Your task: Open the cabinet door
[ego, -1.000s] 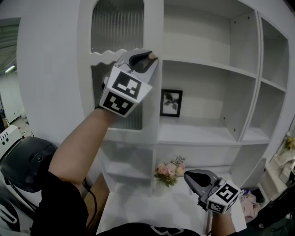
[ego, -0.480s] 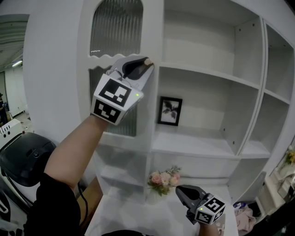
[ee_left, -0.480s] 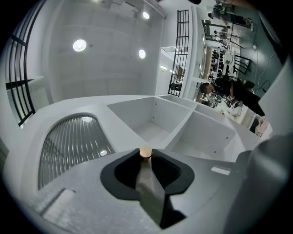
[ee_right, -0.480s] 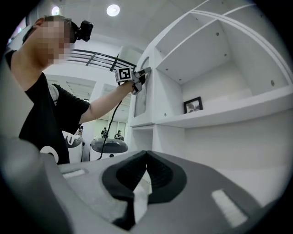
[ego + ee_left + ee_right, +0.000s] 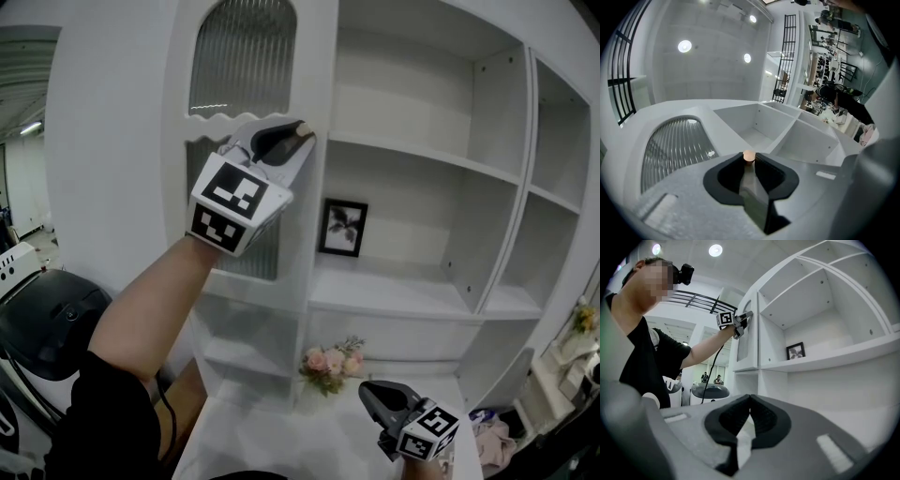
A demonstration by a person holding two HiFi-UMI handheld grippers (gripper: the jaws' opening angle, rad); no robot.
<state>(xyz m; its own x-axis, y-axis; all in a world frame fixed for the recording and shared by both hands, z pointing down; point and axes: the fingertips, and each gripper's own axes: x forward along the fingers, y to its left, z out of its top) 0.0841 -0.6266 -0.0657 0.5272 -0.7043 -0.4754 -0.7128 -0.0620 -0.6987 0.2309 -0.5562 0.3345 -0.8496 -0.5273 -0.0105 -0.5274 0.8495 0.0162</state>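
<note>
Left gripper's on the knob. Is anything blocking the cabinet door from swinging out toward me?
Nothing visible does. The left gripper is shut on the knob of the cabinet door, and only the person's arm is in front of the door. The right gripper hangs low and to the right, apart from the door.

R claw sank vs 1 s ago; tip now below the flowers.

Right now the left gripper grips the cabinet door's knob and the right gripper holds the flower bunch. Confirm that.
One thing is wrong. The left gripper does grip the knob of the cabinet door, but the right gripper holds nothing: the right gripper view shows its jaws together and empty, and the flower bunch stands apart from it.
</note>
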